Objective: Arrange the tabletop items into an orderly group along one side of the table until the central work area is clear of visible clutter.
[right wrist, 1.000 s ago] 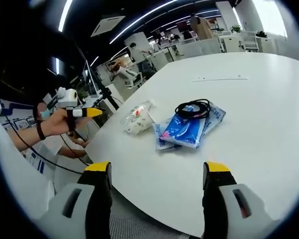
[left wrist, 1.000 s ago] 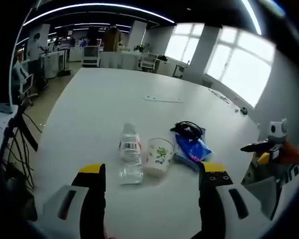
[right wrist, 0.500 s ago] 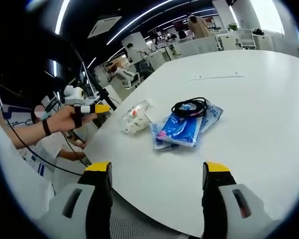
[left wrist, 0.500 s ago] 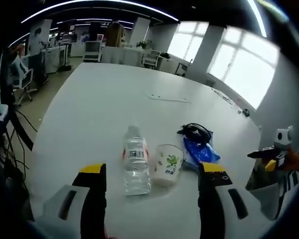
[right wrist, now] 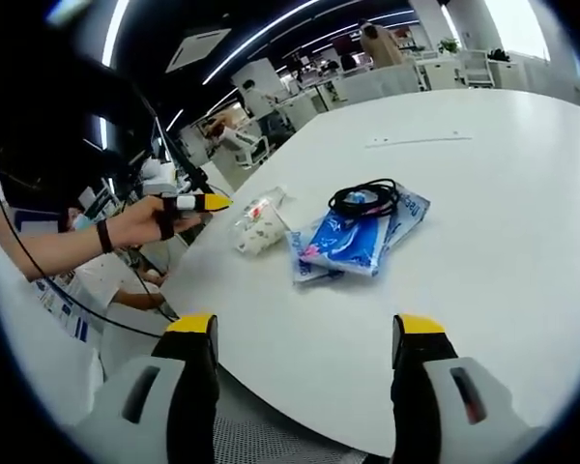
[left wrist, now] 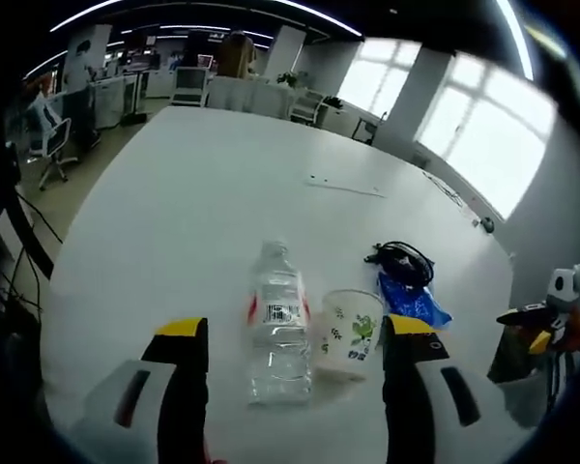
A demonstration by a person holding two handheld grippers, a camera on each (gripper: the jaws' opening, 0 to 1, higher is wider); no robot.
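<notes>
White counter carries the task items in a cluster. In the left gripper view we see the left tool with jaws spread wide, holding nothing; a clear water bottle lies between them, with a paper cup just beside it at 3 o'clock and a blue packet under a coiled black cable beyond. In the right gripper view the right tool is likewise wide apart and empty, the packet lying at its 12 o'clock.
</notes>
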